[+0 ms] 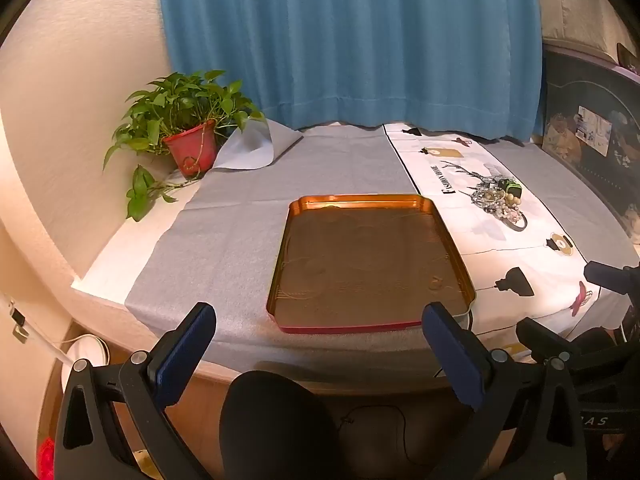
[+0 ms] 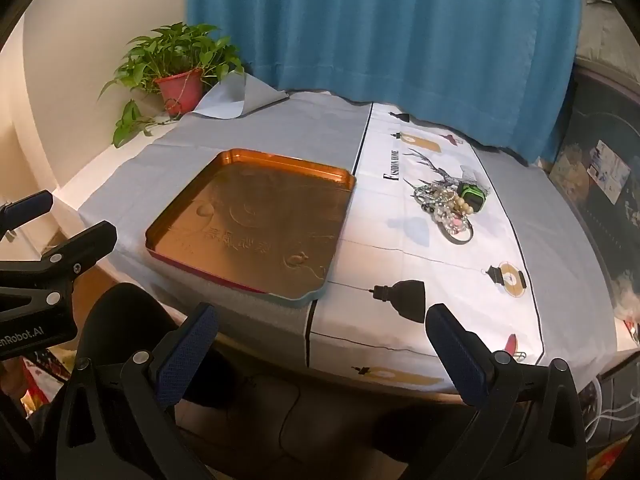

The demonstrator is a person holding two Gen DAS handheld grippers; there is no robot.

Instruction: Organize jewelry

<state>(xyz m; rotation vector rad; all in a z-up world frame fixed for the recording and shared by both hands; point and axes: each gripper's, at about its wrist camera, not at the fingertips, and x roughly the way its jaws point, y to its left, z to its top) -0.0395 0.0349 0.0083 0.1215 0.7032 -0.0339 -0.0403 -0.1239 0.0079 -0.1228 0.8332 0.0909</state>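
Note:
An empty copper-coloured tray [image 1: 370, 322] with a raised rim lies on the grey cloth; it also shows in the right wrist view [image 2: 166, 220]. A heap of jewelry [image 1: 498, 200], with beads, chains, a black bangle and a small green box, lies on the white printed cloth right of the tray; it also shows in the right wrist view [image 2: 450, 204]. My left gripper [image 1: 320, 324] is open and empty, held off the table's near edge before the tray. My right gripper [image 2: 320, 326] is open and empty, off the near edge, well short of the jewelry.
A potted plant [image 1: 188, 136] in a red pot stands at the table's back left corner. A blue curtain [image 1: 348, 40] hangs behind the table. A dark decorated panel [image 1: 592, 140] stands at the right. The other gripper shows at the left of the right wrist view [image 2: 56, 256].

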